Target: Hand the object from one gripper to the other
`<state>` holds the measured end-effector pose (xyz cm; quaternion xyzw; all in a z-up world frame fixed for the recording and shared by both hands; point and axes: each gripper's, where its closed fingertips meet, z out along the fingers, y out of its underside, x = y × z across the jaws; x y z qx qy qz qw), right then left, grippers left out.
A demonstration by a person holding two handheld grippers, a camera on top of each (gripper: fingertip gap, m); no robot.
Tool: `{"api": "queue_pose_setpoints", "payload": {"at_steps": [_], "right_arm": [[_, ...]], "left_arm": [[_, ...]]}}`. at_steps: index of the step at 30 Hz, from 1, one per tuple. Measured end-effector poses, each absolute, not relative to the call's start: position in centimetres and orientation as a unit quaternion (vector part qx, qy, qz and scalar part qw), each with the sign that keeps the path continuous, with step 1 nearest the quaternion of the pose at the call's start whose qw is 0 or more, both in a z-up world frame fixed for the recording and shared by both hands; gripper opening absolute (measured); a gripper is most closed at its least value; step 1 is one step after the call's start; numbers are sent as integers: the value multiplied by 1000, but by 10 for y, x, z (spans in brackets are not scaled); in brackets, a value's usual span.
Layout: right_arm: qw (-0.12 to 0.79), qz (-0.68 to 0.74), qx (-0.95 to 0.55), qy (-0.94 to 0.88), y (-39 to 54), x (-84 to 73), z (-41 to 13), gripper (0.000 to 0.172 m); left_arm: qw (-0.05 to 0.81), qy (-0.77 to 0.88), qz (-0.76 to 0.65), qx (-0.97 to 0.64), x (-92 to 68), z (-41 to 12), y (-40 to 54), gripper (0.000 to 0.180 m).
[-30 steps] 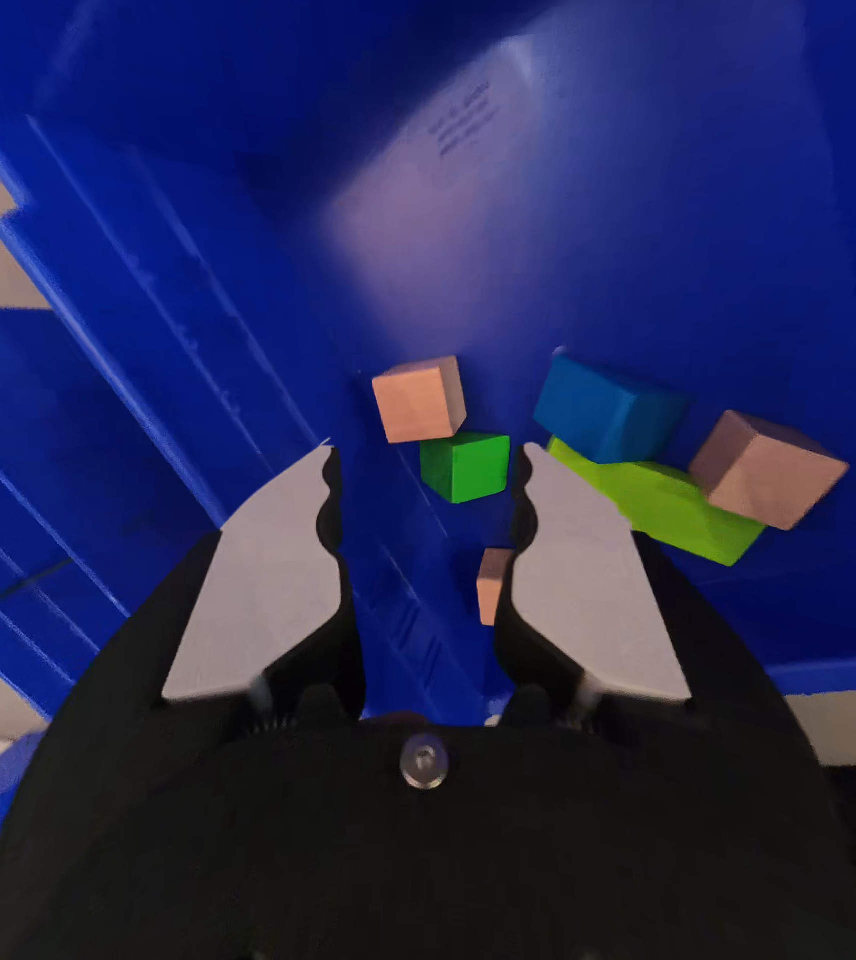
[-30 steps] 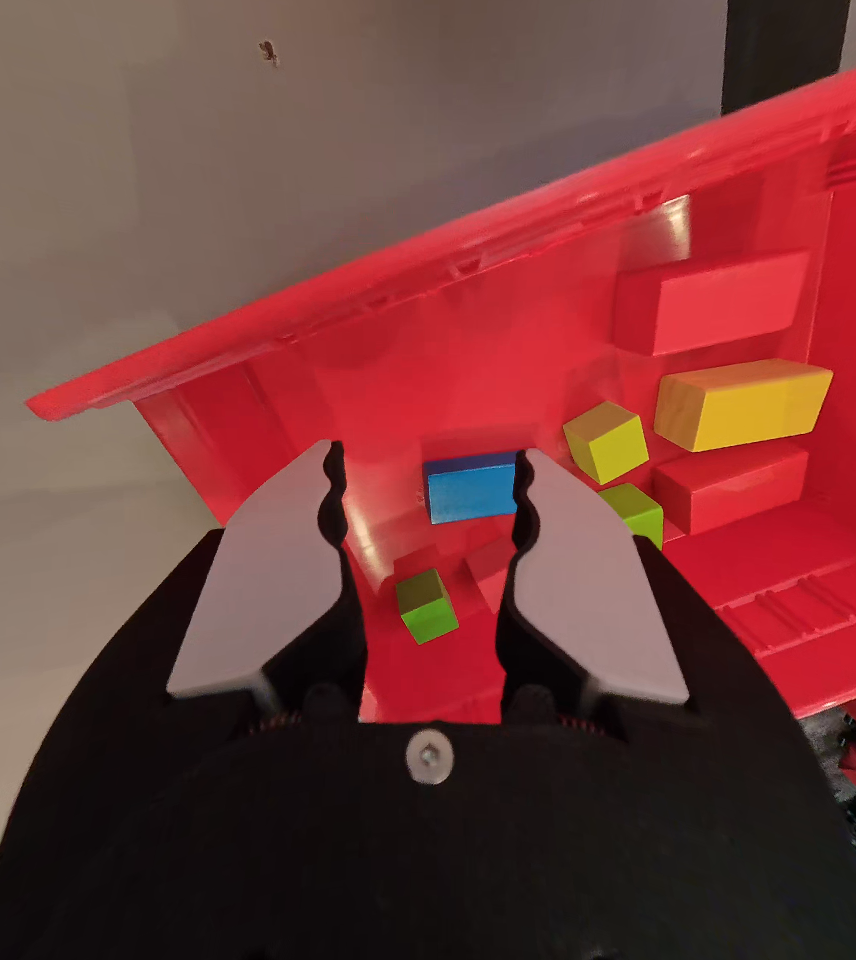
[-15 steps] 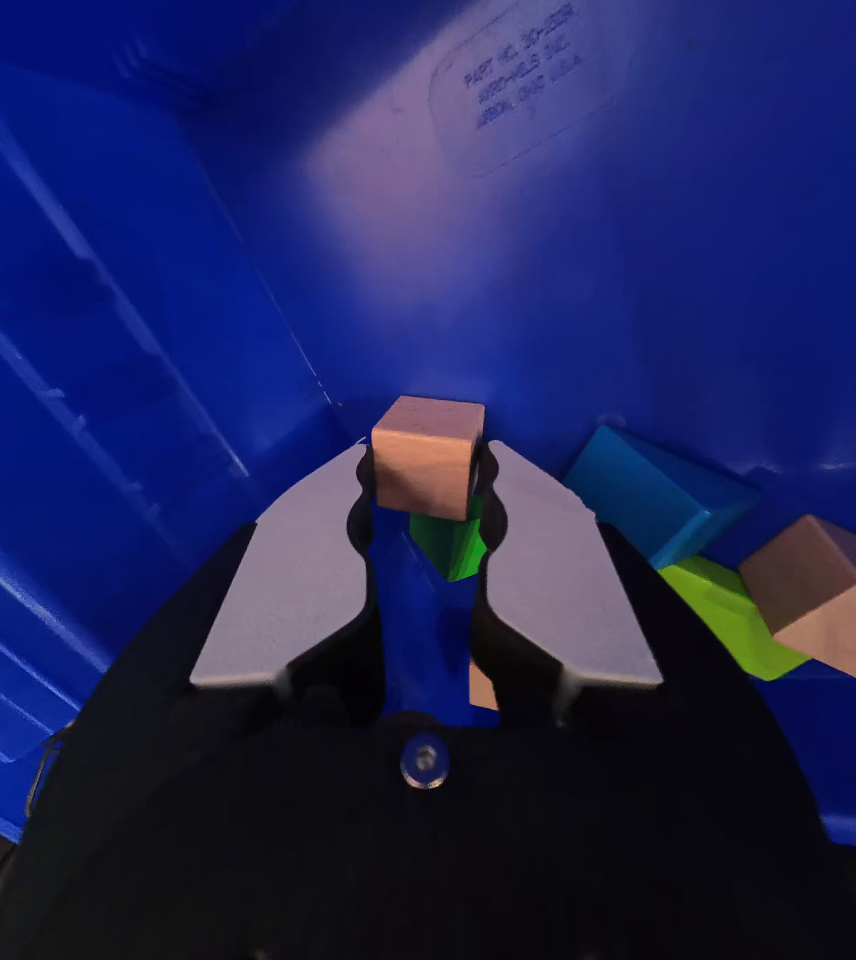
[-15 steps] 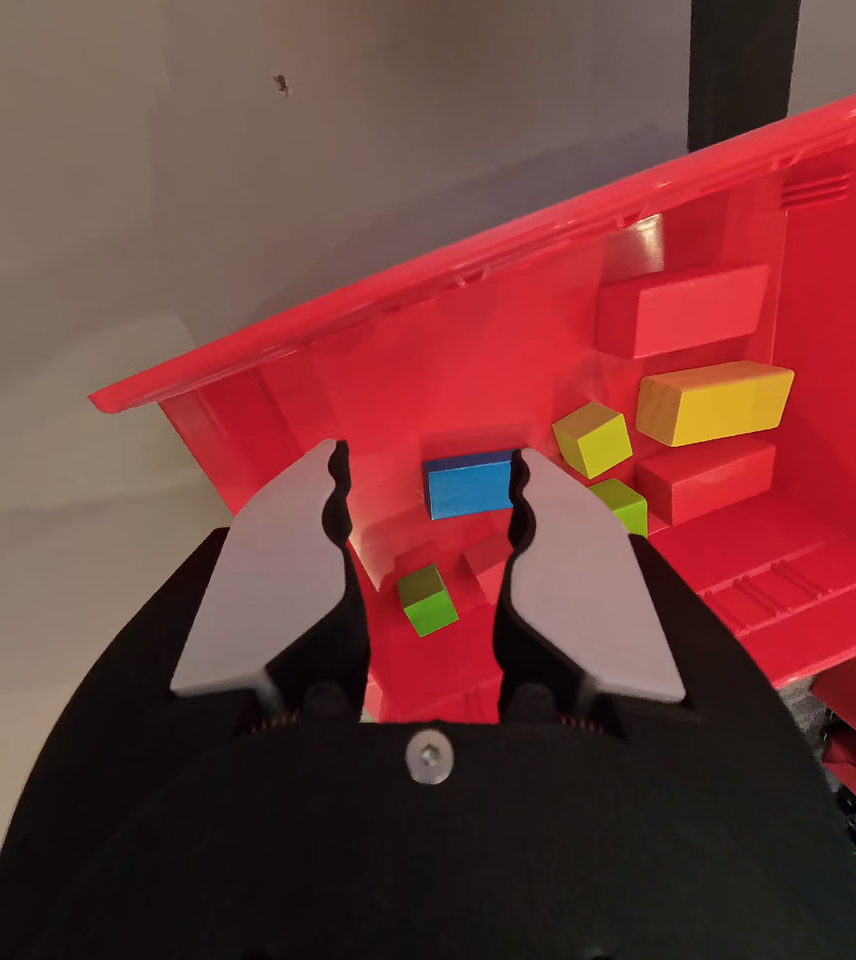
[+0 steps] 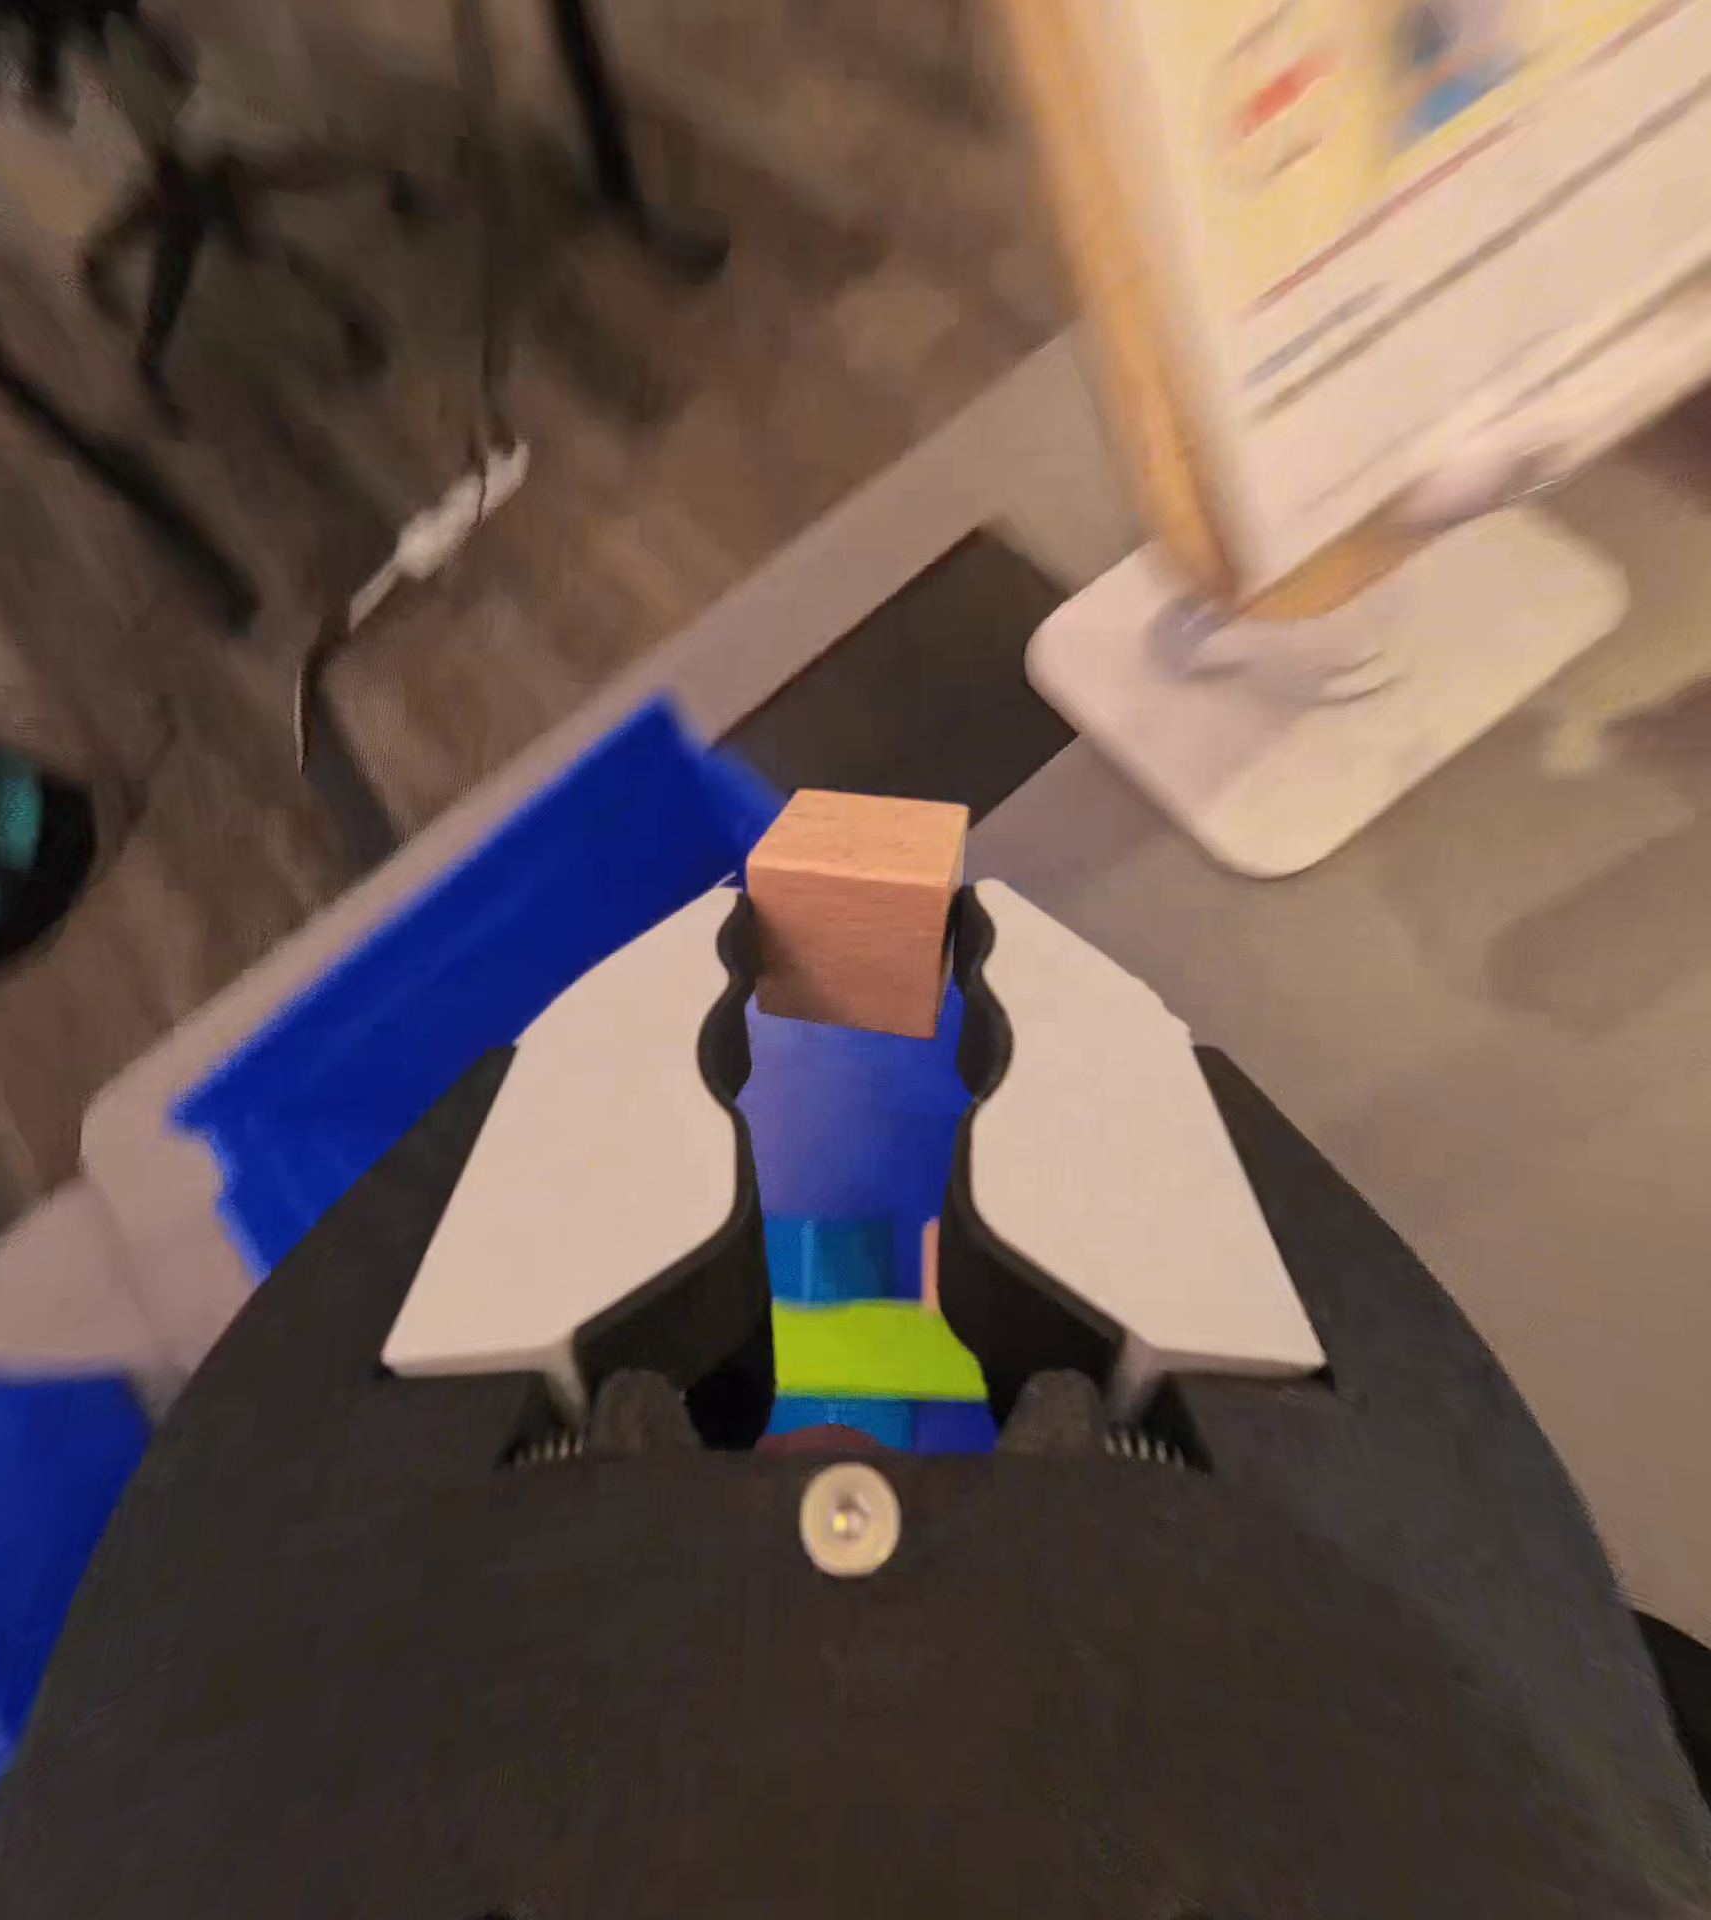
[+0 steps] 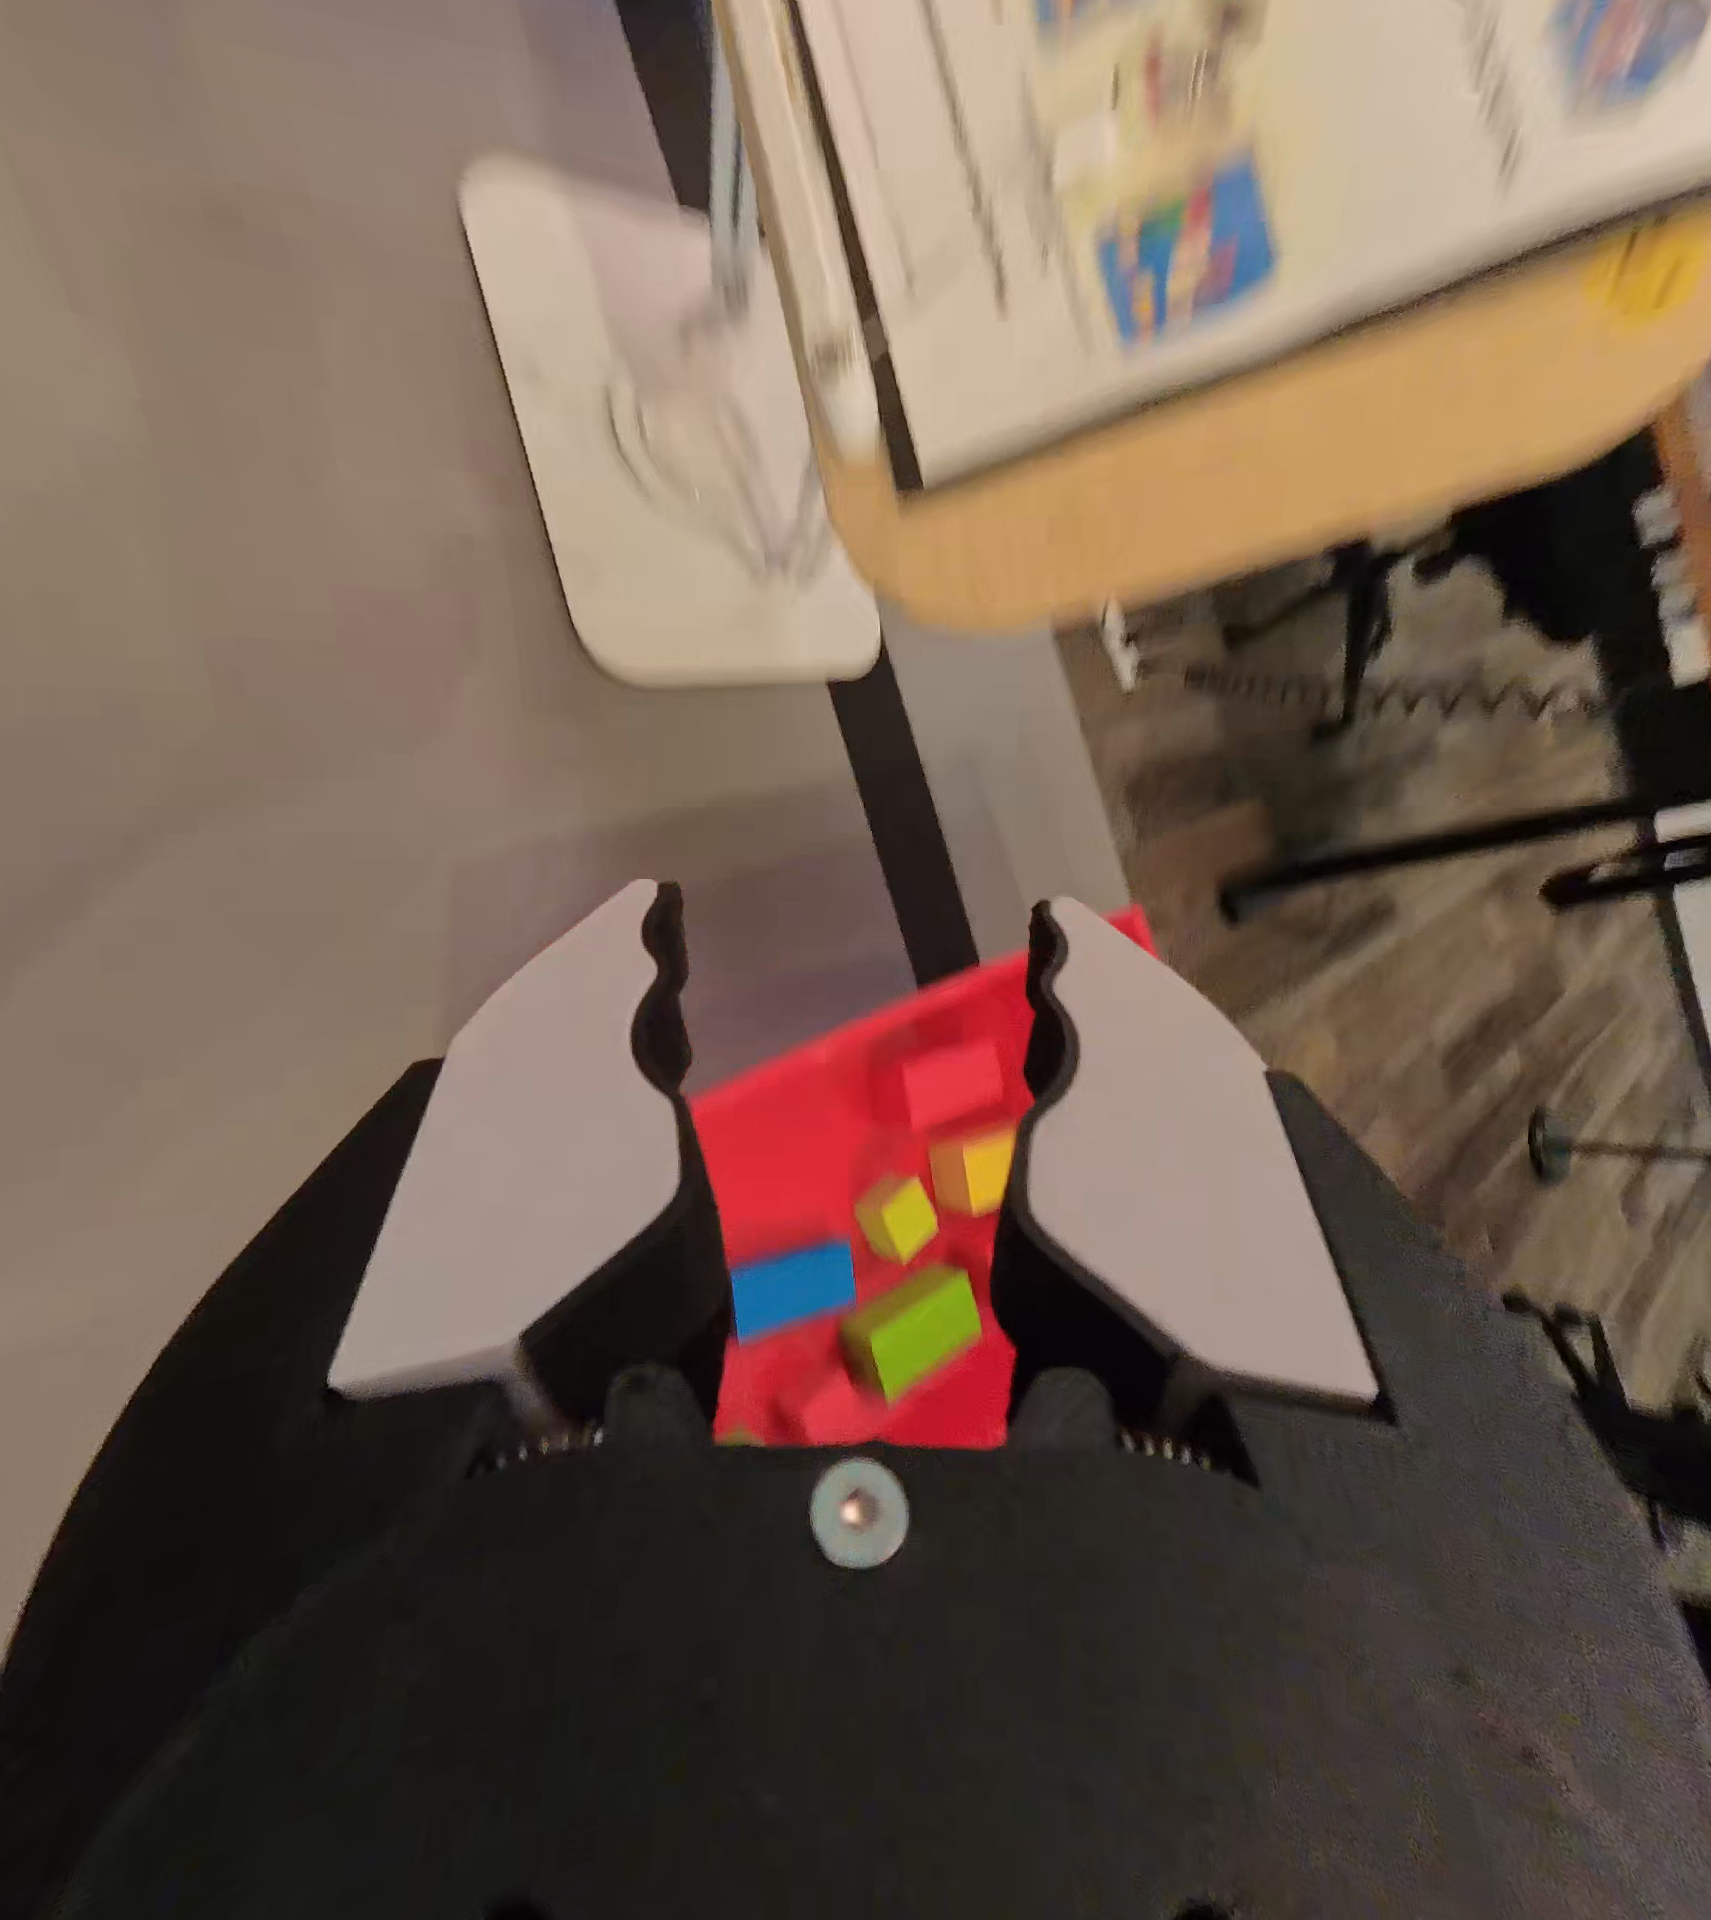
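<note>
Wooden cube [image 5: 856,914] shows only in left view, clamped by jaws.

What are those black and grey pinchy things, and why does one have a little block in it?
Those are tongs that a person holds, one in each hand. Each has a small camera on it looking forward along its two fingers, so each picture is one tool's own view.

In the left tool's picture, the left tongs are pinching a plain wooden cube at their tips, lifted above a blue bin that has more blocks inside.

In the right tool's picture, the right tongs are open and hold nothing. Below them is a red bin with a blue block, a green block, a yellow block and others.

The job is to pass the cube from one tool to the other.
</note>
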<state>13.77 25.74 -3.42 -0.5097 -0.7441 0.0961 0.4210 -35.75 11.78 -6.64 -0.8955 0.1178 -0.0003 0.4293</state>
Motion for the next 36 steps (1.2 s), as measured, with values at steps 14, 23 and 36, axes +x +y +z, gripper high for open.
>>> {"api": "queue_pose_setpoints", "payload": {"at_steps": [14, 23, 36], "right_arm": [[469, 505, -370, -623, 116, -55, 46, 57], [459, 551, -351, -602, 104, -82, 41, 50], [468, 560, -334, -596, 99, -76, 50, 31]], "left_arm": [[618, 395, -161, -660, -99, 30, 120, 37], [613, 411, -208, -642, -69, 27, 115, 37], [635, 405, -209, -624, -64, 36, 112, 37]]}}
